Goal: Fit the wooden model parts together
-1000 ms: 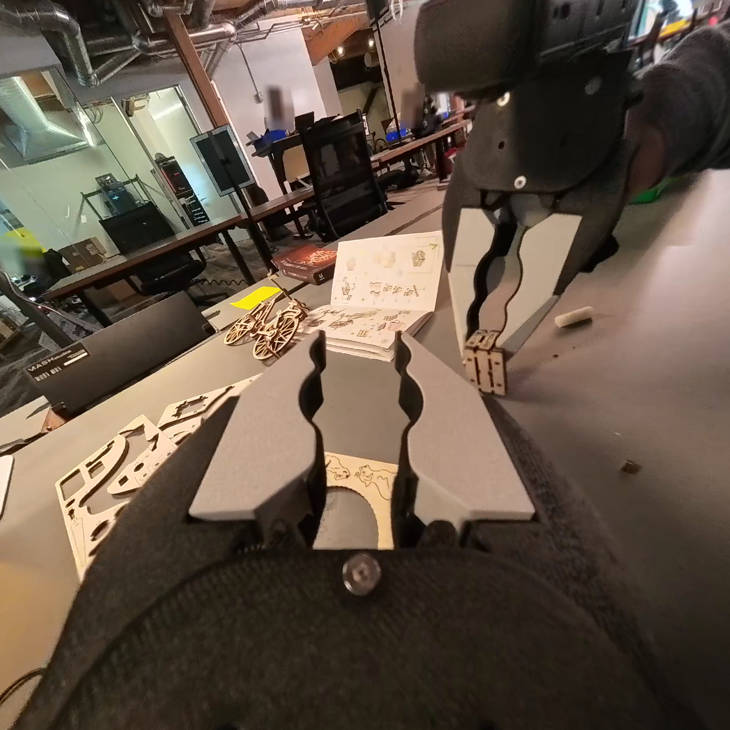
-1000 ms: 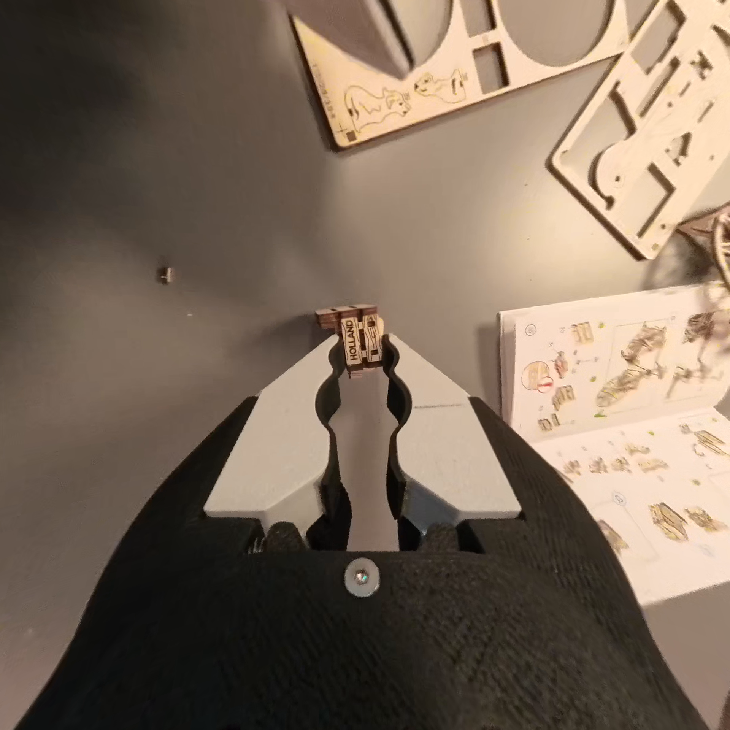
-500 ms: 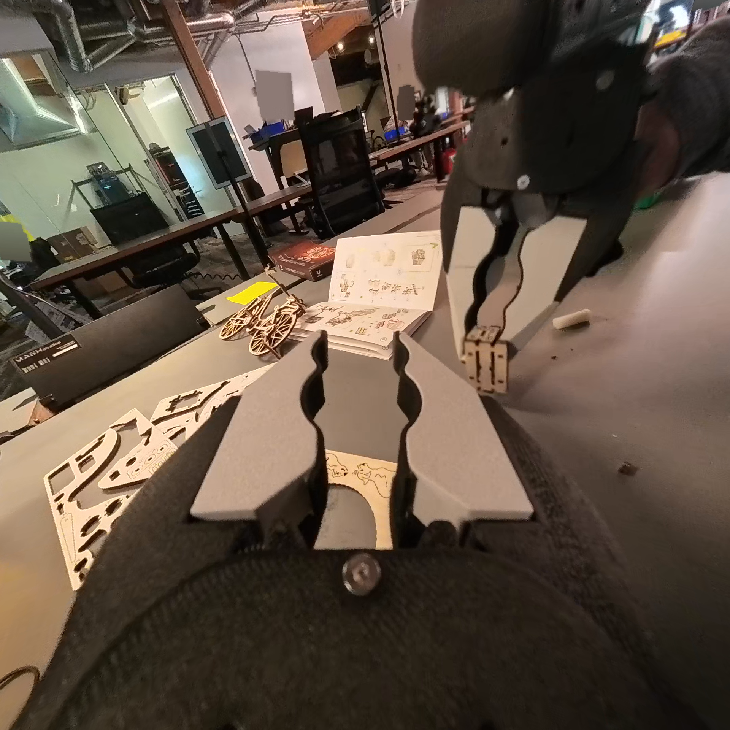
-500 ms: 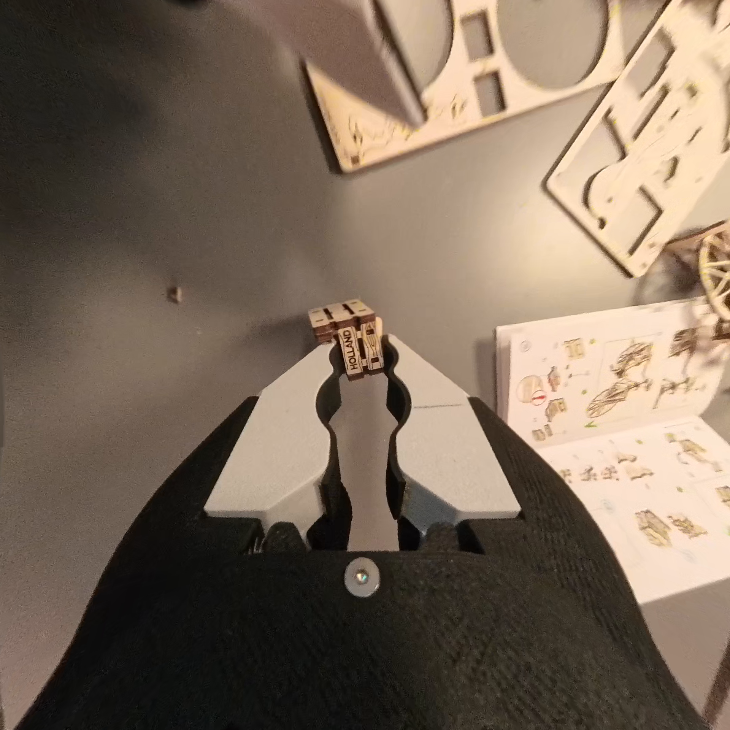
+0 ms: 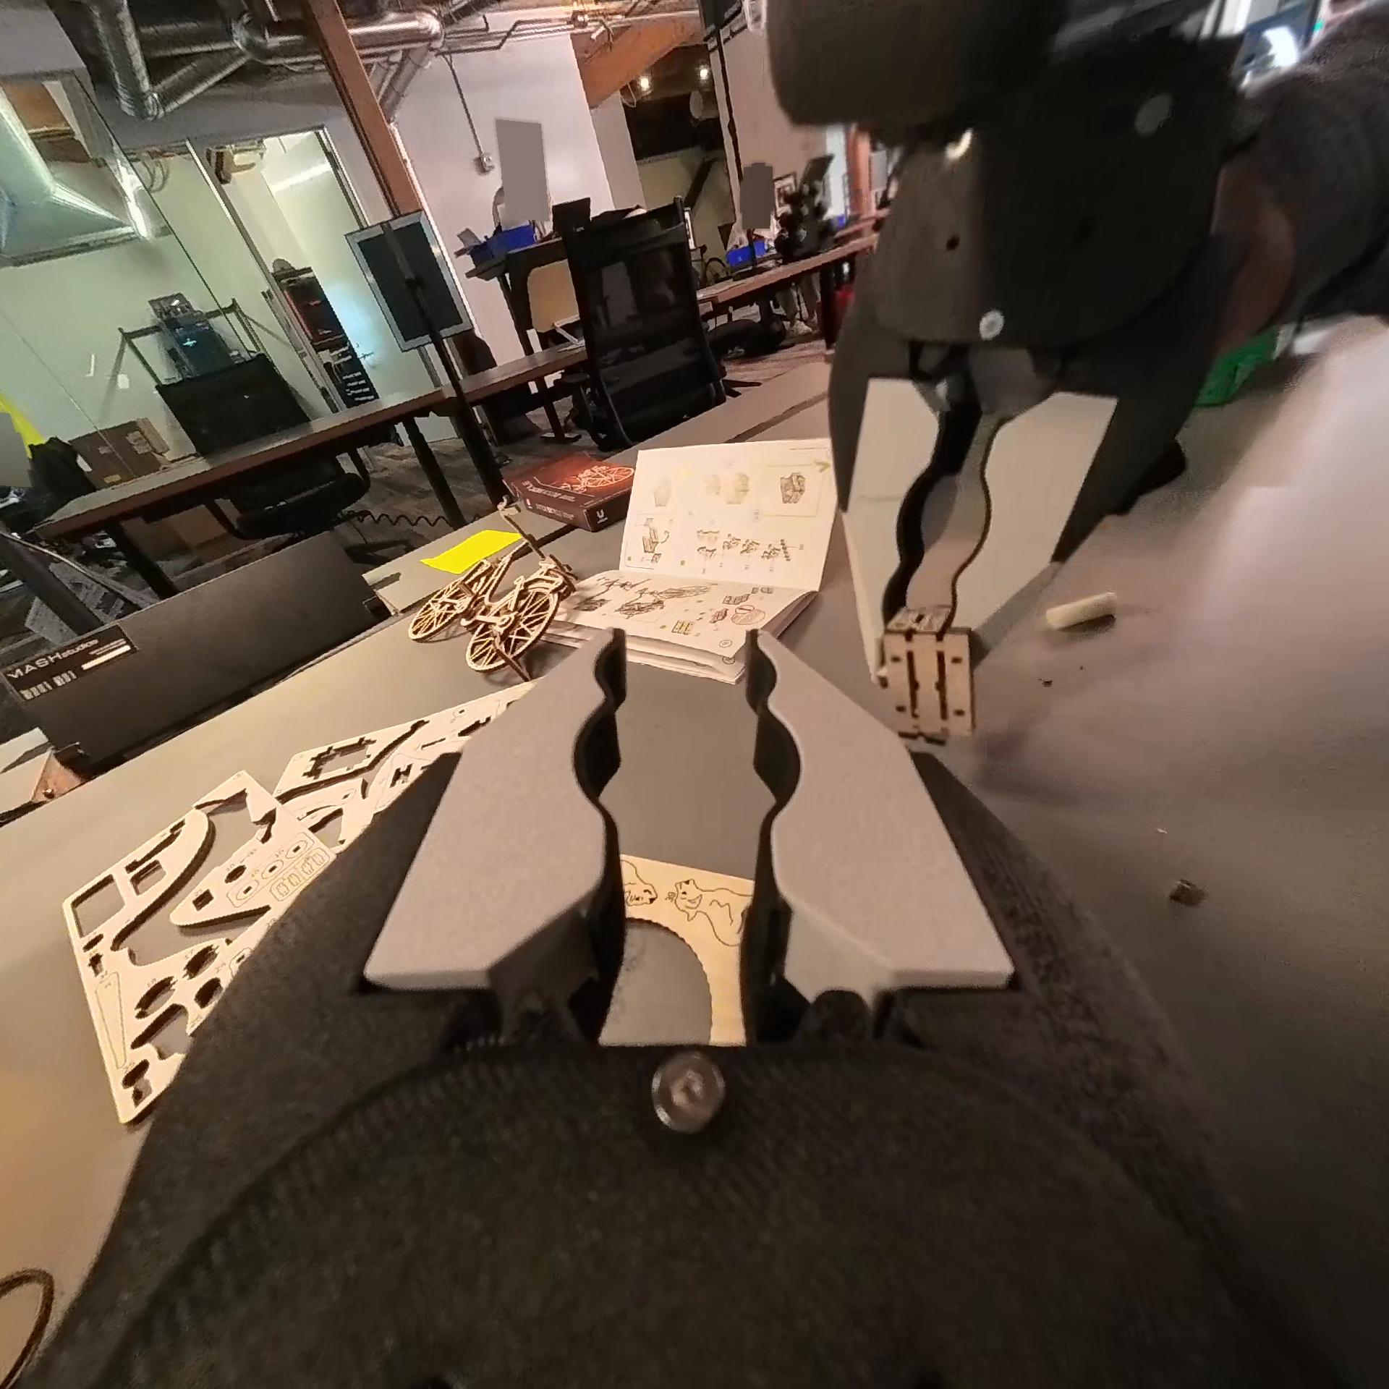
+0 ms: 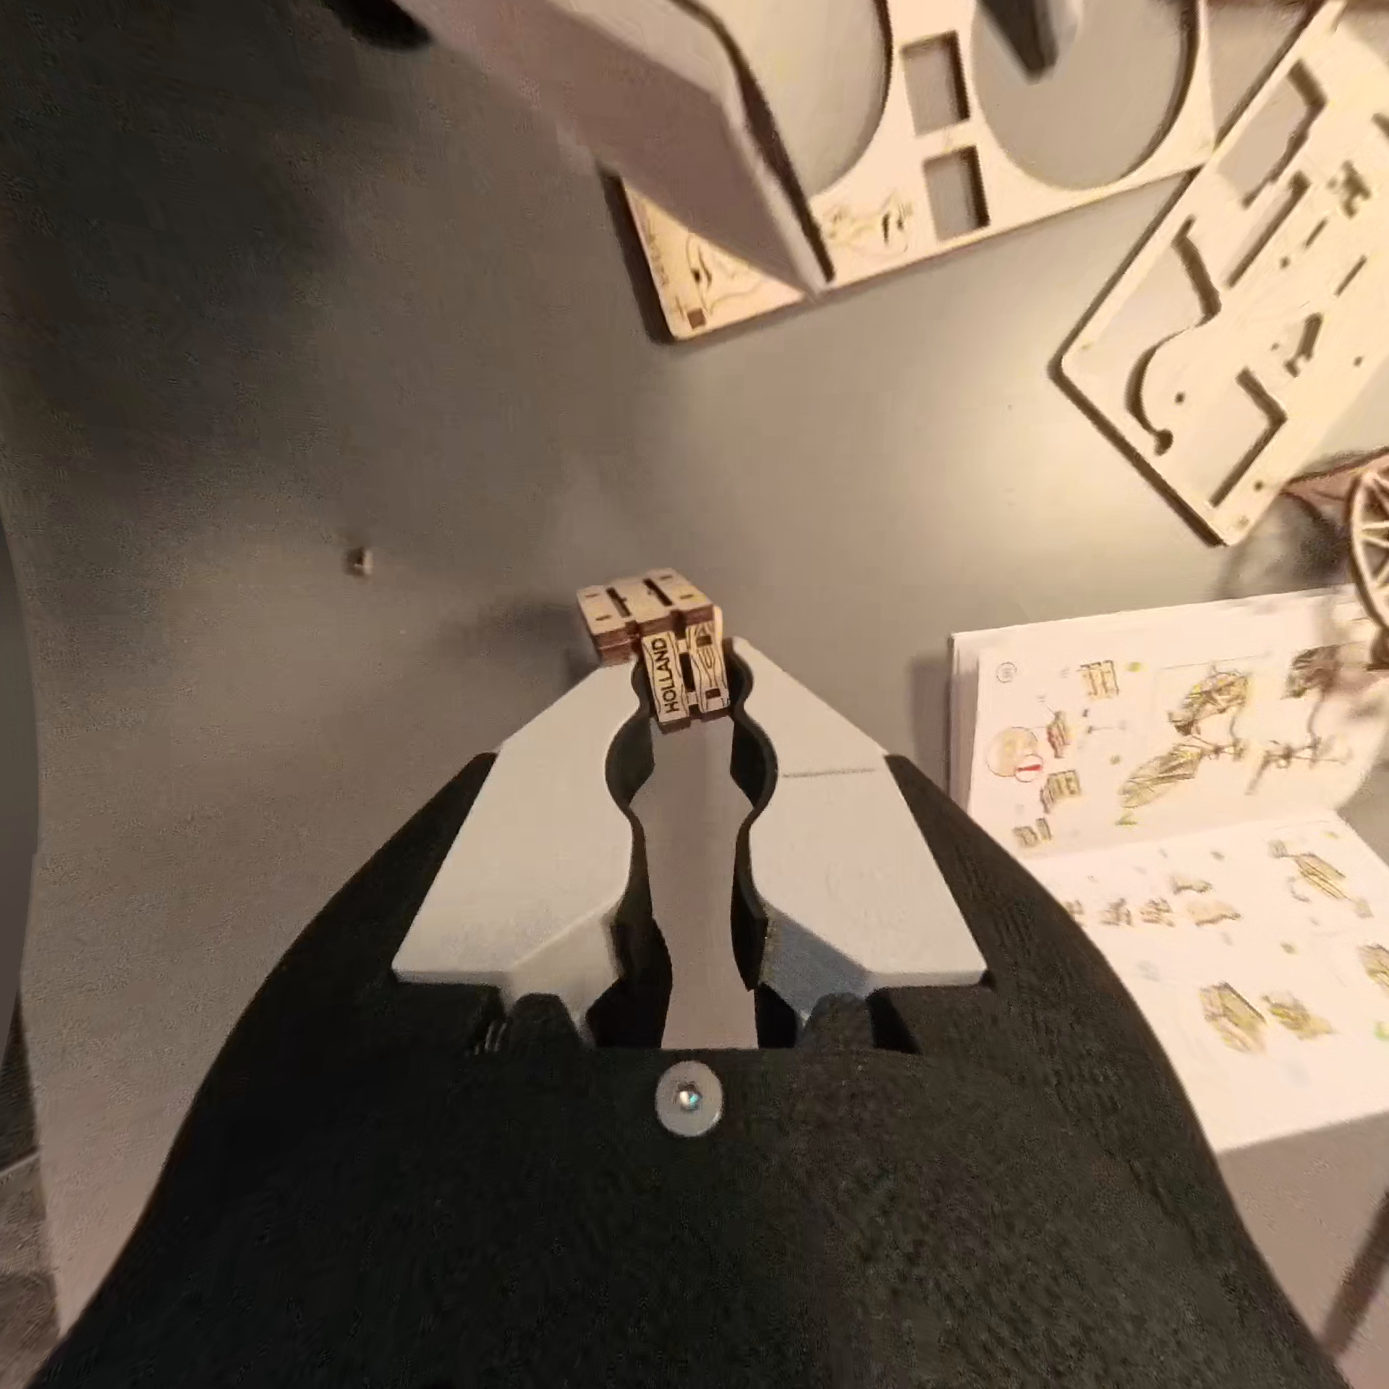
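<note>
A small wooden crate part (image 6: 680, 669) is pinched between the tips of my right gripper (image 6: 688, 676), which is shut on it. In the left wrist view the right gripper (image 5: 928, 627) points down from the upper right and holds the crate (image 5: 928, 684) close over the grey table (image 5: 1240, 751). My left gripper (image 5: 688, 654) is open and empty, just left of the crate, low over a punched wooden sheet (image 5: 688, 894). One of its fingers (image 6: 661, 128) shows at the top of the right wrist view.
A finished wooden bicycle model (image 5: 496, 609) stands beyond the left gripper beside an open instruction booklet (image 5: 721, 541). Punched wooden sheets (image 5: 188, 902) lie at the left. A white stick (image 5: 1082, 609) and a small chip (image 5: 1184, 892) lie to the right. A black case (image 5: 188, 646) stands at the far left. My right fingertips sit around 10 cm from my left ones.
The right gripper has tilted and shifted slightly toward the left gripper with the crate still in its tips. The left gripper has stayed open and nearly still.
</note>
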`<state>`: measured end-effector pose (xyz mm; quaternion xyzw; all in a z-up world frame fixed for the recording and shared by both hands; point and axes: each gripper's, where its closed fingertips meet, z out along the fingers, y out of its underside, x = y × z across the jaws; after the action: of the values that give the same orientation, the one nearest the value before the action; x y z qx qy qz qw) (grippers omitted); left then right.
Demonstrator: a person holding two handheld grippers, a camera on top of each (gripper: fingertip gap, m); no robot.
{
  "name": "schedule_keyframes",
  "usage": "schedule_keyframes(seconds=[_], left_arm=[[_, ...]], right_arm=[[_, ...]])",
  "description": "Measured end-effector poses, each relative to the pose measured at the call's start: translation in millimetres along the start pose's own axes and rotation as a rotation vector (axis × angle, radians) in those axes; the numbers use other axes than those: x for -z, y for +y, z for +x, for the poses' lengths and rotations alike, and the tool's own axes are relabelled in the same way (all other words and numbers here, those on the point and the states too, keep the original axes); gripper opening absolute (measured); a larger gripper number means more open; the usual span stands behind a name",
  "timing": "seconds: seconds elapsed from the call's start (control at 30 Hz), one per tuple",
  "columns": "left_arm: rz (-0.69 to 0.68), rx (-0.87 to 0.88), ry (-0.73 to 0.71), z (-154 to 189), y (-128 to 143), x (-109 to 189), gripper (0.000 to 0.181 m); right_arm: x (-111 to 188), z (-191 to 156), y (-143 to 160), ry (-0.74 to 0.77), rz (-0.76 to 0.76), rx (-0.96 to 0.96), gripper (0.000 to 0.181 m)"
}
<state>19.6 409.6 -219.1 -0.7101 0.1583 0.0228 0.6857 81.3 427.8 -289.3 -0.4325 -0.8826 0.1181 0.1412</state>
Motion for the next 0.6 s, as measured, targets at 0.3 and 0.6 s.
schedule_keyframes(seconds=[0.3,0.6], left_arm=[[0.002,0.007,0.020,3,0,0,0.029],[0.003,0.016,0.018,2,0,0,0.029]], right_arm=[[-2,-8,-3,-0.005,-0.045,0.044,0.012],[-5,-23,0,-0.153,0.016,-0.003,0.040]])
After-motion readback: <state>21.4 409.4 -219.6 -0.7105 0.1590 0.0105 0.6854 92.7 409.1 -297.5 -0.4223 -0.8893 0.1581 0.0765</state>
